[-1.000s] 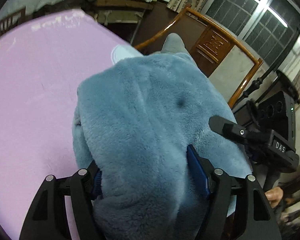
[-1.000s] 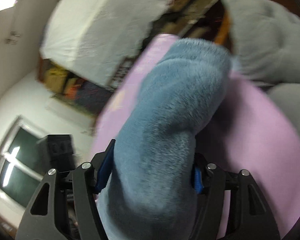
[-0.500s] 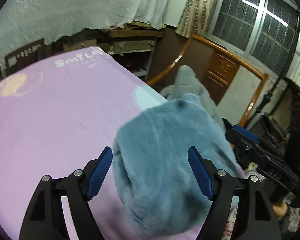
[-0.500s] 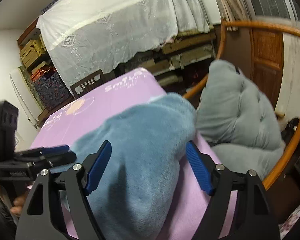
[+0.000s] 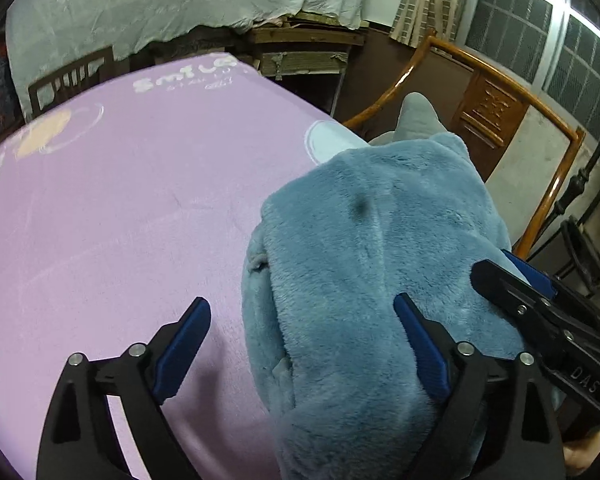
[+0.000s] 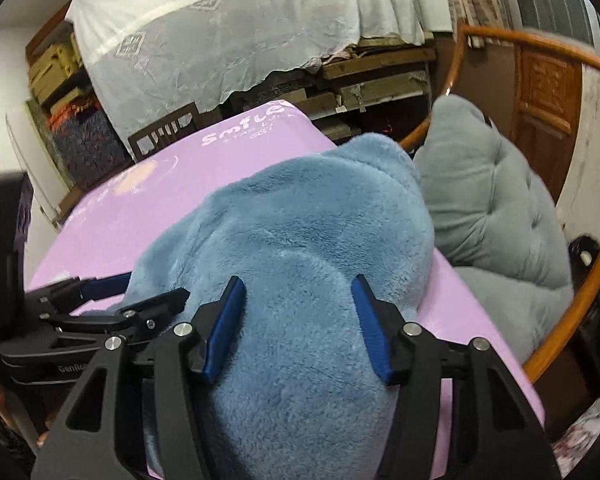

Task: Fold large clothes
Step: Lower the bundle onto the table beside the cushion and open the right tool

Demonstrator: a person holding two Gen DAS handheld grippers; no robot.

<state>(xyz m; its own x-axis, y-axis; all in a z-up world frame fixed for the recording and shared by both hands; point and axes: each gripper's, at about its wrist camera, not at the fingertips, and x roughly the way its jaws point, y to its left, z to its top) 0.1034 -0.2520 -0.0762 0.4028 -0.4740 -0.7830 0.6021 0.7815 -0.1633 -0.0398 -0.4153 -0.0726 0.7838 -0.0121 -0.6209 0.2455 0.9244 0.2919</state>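
Note:
A fluffy blue garment [image 5: 372, 264] lies bundled in a thick fold at the right edge of the pink-covered table [image 5: 132, 200]; it also fills the middle of the right wrist view [image 6: 300, 280]. My left gripper [image 5: 300, 344] is open, its right pad against the garment's side and its left pad over bare pink cloth. My right gripper [image 6: 298, 324] is open, its jaws astride the top of the bundle without pinching it. The right gripper shows at the right of the left wrist view [image 5: 540, 312]; the left gripper shows at the left of the right wrist view [image 6: 100, 312].
A wooden chair [image 5: 500, 92] with a grey cushion [image 6: 492, 208] stands against the table's right edge. Shelves under a white lace cover [image 6: 240, 32] stand beyond the far end. The pink cloth has white lettering [image 5: 188, 76] at its far end.
Both grippers, shut on the garment one second ago, have opened and drawn back. The garment has dropped onto the table as a folded bundle.

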